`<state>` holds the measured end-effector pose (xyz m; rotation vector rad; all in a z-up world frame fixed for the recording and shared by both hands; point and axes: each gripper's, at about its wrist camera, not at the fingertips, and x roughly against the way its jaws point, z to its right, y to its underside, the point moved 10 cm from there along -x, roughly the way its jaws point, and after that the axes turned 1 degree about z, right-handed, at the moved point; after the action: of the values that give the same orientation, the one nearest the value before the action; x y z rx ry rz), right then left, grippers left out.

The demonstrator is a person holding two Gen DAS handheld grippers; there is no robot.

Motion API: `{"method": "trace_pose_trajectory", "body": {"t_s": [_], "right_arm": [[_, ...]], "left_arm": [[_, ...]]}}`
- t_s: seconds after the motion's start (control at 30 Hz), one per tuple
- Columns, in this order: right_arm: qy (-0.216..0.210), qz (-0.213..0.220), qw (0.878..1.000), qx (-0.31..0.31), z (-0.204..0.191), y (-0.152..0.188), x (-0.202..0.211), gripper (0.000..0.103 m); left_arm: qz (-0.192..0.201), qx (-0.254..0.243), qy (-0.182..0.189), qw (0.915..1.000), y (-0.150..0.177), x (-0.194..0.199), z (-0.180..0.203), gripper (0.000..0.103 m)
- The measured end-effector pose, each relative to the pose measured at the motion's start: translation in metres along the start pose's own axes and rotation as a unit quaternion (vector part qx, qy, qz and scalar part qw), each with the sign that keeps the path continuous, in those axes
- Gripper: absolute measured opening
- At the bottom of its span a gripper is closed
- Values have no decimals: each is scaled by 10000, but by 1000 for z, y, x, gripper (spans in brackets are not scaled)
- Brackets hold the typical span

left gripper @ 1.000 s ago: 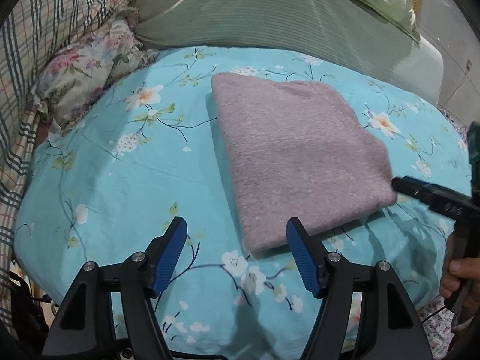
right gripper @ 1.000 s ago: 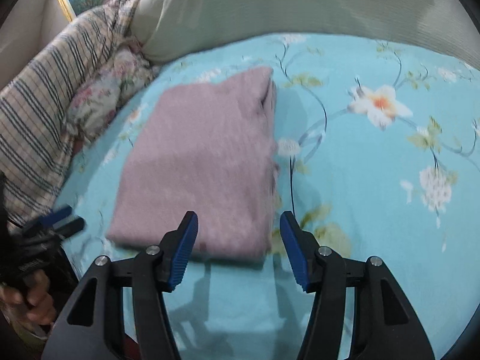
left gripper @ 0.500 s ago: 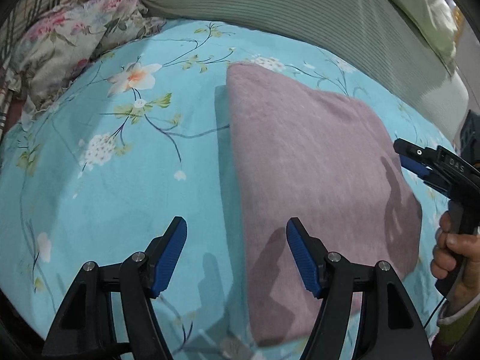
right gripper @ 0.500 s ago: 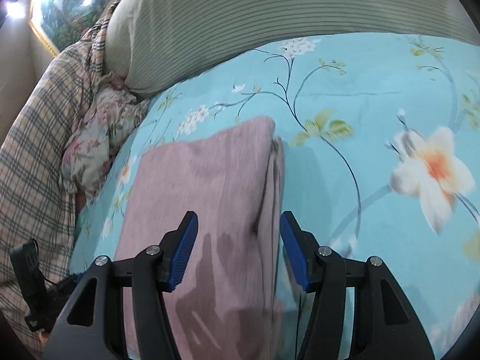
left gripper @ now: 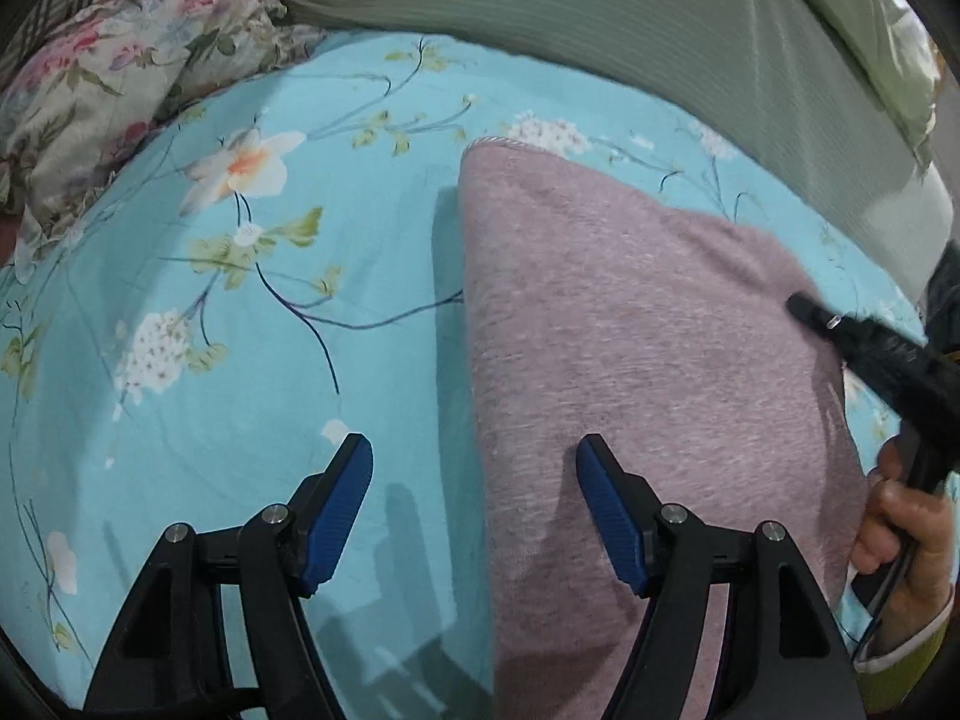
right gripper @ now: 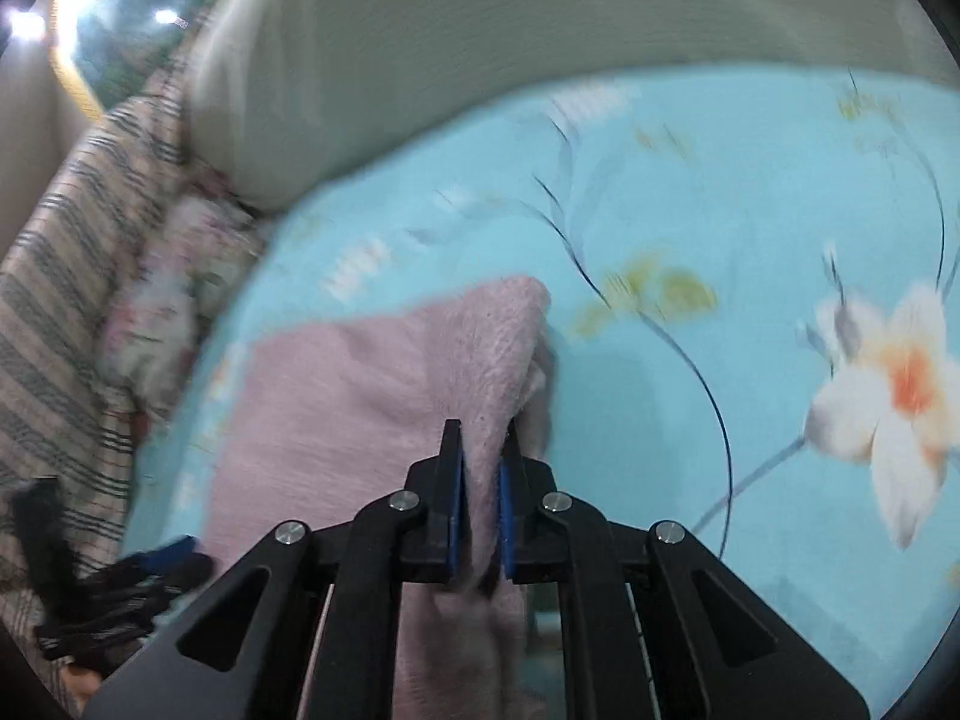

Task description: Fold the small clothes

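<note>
Jaws of the right gripper (right gripper: pixel 480 468) have just closed, pinching the folded mauve knit garment's (left gripper: pixel 648 360) edge, seemingly lifted; left gripper (left gripper: pixel 474 474) gapes wide, straddling its other edge.

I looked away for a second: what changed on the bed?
Both grippers moved in over the pink folded garment. The right gripper has just closed its jaws on the garment's right edge. The left gripper stays open, straddling the left edge. The garment stays folded.

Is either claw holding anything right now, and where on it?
The right claw has just closed on the right-hand edge of the folded pink garment. The left claw is open over its left edge, holding nothing.
</note>
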<state>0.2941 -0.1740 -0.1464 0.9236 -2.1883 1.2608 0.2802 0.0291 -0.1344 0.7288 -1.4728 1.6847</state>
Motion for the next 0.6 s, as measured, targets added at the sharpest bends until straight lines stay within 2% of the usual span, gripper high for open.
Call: {"method": "trace_pose_trajectory", "body": {"t_s": [0.13,0.23,0.3,0.4,0.5,0.6], "right_arm": [[195,5,9997,-177,9,-1,5,25],[320,441,9985,5,-5,-11,40,25],[68,593,9981,157,-23,-10,57,25],[-222,237,9980,533,-49,9,50,25],[98,-340,9973,645,-37,40,23,22],[112,-282,9976,616,-26,47,17,15]], "left_arm": [[14,-24,39,10000,0,-2,1,72],[18,-54,8,10000,0,-4,2,72],[30,-37,13,10000,0,-4,2,72],[32,-11,10,10000,1,-4,3,72],[50,-64,-28,10000,1,-4,4,72],[33,-101,-6,9999,3,-6,5,73]]}}
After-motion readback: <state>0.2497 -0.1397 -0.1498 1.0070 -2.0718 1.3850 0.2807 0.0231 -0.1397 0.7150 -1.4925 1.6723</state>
